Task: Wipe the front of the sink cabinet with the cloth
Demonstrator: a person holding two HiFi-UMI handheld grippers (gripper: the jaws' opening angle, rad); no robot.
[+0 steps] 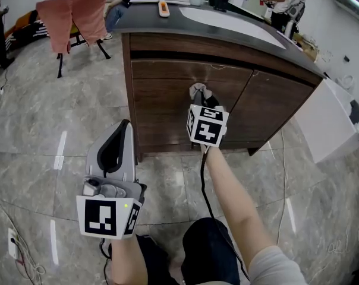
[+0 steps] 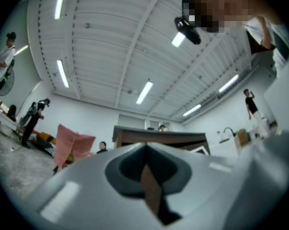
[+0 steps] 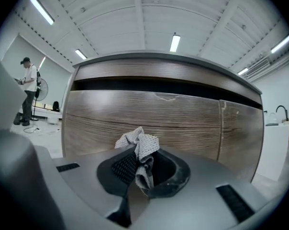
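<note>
**Head view.** The right gripper (image 1: 198, 100) was held out at the left door of the sink cabinet (image 1: 161, 103), with the cloth (image 1: 198, 90) bunched at its tip, at or just short of the wood. The left gripper (image 1: 125, 127) hung low and well clear of the cabinet, above the floor (image 1: 43, 129).

**Left gripper view.** The jaws were closed together with nothing between them. This gripper pointed upward, and the cabinet was visible only in the distance.

**Right gripper view.** The jaws were clamped on the grey cloth, which stood up from them in a crumpled wad. The door filled the view close ahead. Contact could not be confirmed.

**Progress.** No wiped band or damp trace showed on either door. In my judgement the wiping was at its outset, and nearly the whole front remained to be done.
</note>
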